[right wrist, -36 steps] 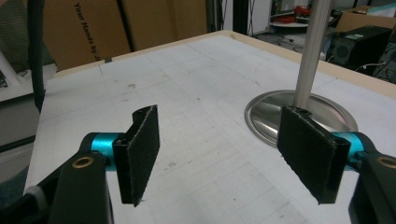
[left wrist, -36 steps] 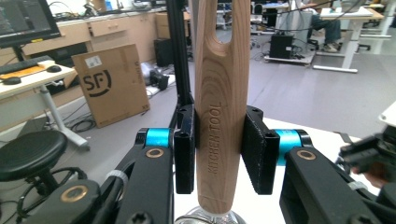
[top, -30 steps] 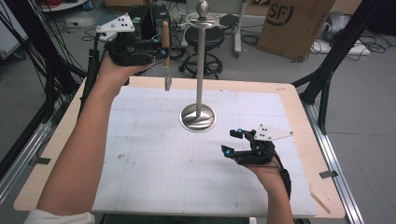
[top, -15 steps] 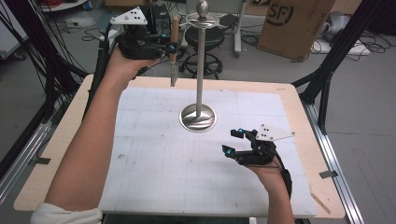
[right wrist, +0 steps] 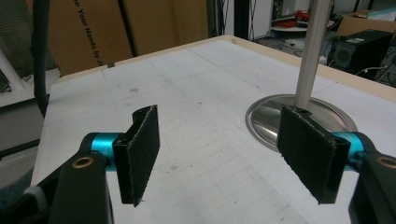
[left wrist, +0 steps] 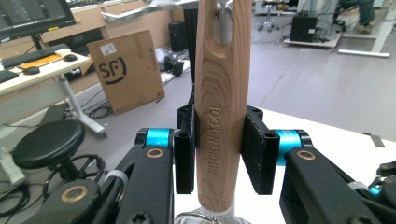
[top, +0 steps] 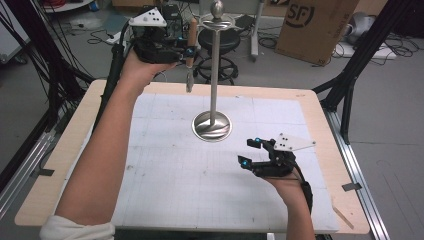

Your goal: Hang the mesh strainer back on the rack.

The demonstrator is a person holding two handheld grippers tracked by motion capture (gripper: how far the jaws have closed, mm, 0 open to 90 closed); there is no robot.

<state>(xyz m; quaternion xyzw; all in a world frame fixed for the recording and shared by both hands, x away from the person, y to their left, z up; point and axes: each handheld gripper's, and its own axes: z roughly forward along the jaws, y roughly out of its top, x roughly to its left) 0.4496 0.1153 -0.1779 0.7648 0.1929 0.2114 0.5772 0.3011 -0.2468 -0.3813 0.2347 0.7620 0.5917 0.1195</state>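
A grey concrete floor (top: 400,85) is spreading around the wooden table (top: 65,165), whose top is carrying a white gridded mat (top: 165,180). Beyond the table's far edge a black round stool (top: 220,42) is standing among loose cables. Right of the stool, a cardboard box (top: 320,25) printed "SF" is sitting on the floor. Black frame struts (top: 350,75) are rising beside the table's right corner. Behind the box, in the left gripper view, a desk (left wrist: 42,70) is holding a monitor (left wrist: 35,16) and keyboard.

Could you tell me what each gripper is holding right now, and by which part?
The left gripper clamps the kitchen tool by its wooden handle. The right gripper holds nothing; its jaws stand open.
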